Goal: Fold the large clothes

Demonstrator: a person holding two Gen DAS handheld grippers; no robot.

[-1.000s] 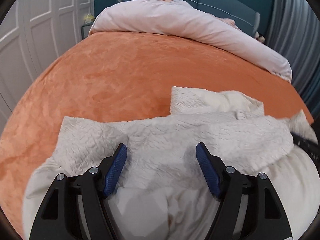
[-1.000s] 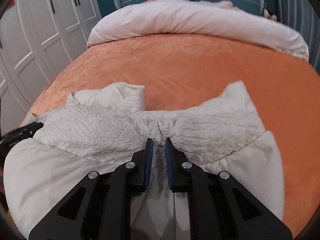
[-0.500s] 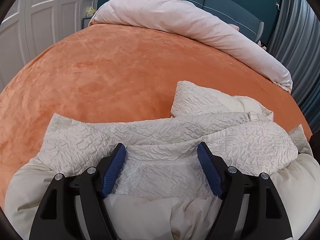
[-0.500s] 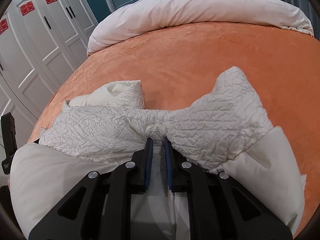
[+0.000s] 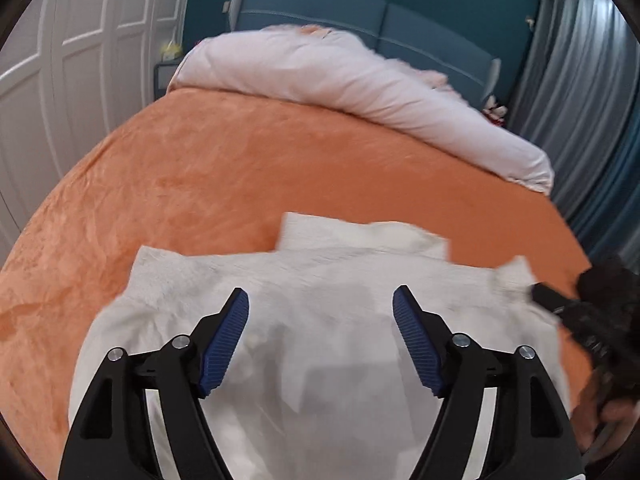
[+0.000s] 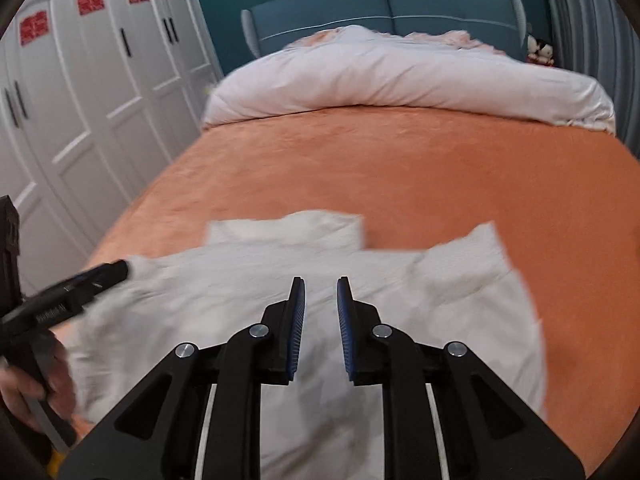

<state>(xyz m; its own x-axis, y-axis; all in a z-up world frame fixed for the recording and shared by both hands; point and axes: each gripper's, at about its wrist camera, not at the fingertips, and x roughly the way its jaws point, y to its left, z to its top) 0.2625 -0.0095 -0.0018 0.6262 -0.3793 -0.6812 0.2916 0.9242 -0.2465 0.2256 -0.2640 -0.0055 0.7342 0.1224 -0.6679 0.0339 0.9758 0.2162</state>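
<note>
A large cream-white quilted garment (image 5: 320, 280) lies spread on the orange bed cover at the near end of the bed; it also shows in the right wrist view (image 6: 240, 280). My left gripper (image 5: 320, 304) is wide open and empty above the garment. My right gripper (image 6: 320, 292) has its jaws slightly apart with nothing between them, raised above the garment. The right gripper shows at the right edge of the left wrist view (image 5: 592, 320), and the left gripper shows at the left of the right wrist view (image 6: 72, 292). Both views are motion-blurred.
The orange bed cover (image 6: 400, 168) stretches away from me. A rolled pale pink duvet (image 6: 400, 76) lies across the head of the bed before a blue headboard (image 6: 384, 4). White wardrobe doors (image 6: 100, 100) stand on the left, grey curtains (image 5: 580, 100) on the right.
My right gripper has let go of the garment, opened a little and risen. Both grippers have lifted and pulled back. The garment now lies flatter on the bed.
</note>
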